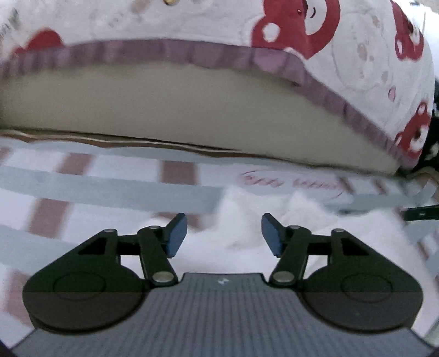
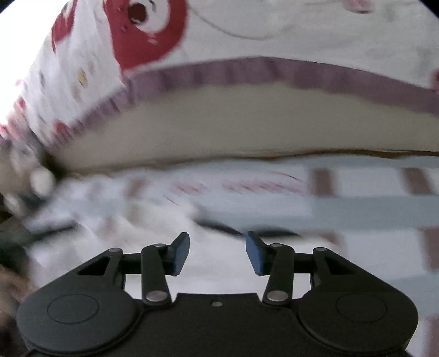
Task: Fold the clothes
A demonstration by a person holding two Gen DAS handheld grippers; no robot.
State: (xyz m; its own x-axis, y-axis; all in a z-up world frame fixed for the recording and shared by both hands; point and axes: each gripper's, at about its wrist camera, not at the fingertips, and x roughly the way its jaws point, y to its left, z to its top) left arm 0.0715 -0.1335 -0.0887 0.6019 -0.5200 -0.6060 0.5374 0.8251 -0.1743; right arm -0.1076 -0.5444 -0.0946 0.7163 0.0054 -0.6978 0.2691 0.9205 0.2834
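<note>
Left wrist view: the left claw (image 1: 224, 233) stands wide, its blue pads (image 1: 175, 236) apart and holding nothing, low over a fluffy white garment (image 1: 247, 228) bunched at 12 o'clock just beyond the tips. The garment lies on a sheet striped grey and maroon (image 1: 109, 189). Above, from 9 to 3 o'clock, runs a beige mattress edge (image 1: 164, 109) under a white cover with red bears (image 1: 296, 24) and purple trim (image 1: 137, 50). Right wrist view: the right claw (image 2: 218, 251) is likewise wide and empty, with blurred white cloth (image 2: 131, 228) at 10 o'clock and the striped sheet (image 2: 370, 208) at 2 o'clock
</note>
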